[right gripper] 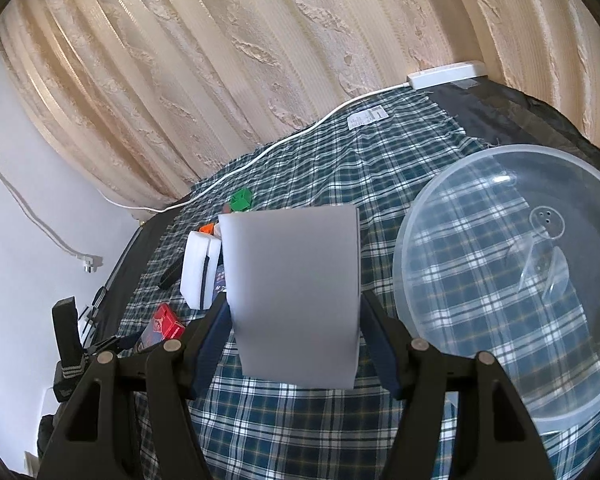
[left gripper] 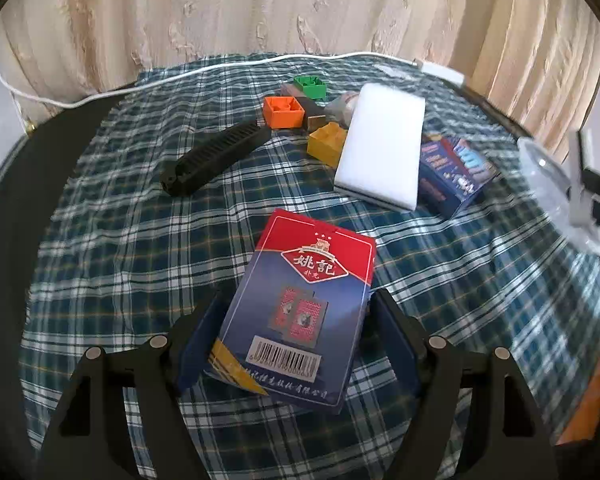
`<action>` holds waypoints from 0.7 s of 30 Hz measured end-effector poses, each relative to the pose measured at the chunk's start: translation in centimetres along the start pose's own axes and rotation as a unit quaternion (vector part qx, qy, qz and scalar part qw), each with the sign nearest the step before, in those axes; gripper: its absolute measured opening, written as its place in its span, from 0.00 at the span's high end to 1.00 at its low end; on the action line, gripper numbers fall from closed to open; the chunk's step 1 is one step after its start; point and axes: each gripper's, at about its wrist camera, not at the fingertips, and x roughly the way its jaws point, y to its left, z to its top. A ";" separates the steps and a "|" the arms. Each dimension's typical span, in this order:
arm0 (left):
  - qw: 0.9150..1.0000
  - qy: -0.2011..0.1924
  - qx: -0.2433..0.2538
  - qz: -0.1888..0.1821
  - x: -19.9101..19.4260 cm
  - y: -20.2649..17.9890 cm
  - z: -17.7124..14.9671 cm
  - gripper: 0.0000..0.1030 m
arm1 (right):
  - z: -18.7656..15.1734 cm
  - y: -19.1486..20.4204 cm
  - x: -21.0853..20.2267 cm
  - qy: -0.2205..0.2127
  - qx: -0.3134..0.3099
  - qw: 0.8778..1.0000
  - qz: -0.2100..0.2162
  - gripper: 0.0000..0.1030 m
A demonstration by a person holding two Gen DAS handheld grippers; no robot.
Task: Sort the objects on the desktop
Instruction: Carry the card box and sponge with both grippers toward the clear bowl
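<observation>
Gripping a boxed deck of playing cards (left gripper: pixel 300 304), the left gripper (left gripper: pixel 296 344) holds it low in the centre of the left wrist view, one blue finger pad (left gripper: pixel 198 336) against each long side, above the plaid tablecloth (left gripper: pixel 120 248). The box looks light and stiff, with glossy faces that may slide, so a hold across the narrow sides near mid-length seems soundest; hard pressure could dent the cardboard. In the right wrist view the right gripper (right gripper: pixel 296 336) pinches a white sponge block (right gripper: pixel 296 292) at centre frame, lifted clear of the cloth. This block is judged very light and soft, so it will yield under the pads and needs only gentle closure on its side faces. A clear plastic basin (right gripper: pixel 512 360) fills the right of that frame, just beside the held block, and is a likely receptacle. Further white sponge blocks (left gripper: pixel 380 148) lie at upper centre of the left view, beside orange (left gripper: pixel 284 110), green (left gripper: pixel 310 86) and yellow (left gripper: pixel 326 140) toy bricks, a black comb-like bar (left gripper: pixel 216 158) and a second card box (left gripper: pixel 456 172).
</observation>
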 end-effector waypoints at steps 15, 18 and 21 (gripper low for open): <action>0.998 -0.037 -0.031 0.041 -1.4 -0.2 1.0 0.34 | 0.6 -4.2 -2.7 -0.038 0.022 0.998 -0.053 0.34; 0.998 -0.051 -0.026 0.033 -2.1 -1.4 1.8 0.34 | 0.8 -5.4 -3.8 -0.050 0.021 0.995 -0.089 0.34; 0.998 -0.062 -0.017 0.022 -2.8 -2.9 2.6 0.34 | 0.9 -7.2 -5.0 -0.059 0.031 0.991 -0.117 0.34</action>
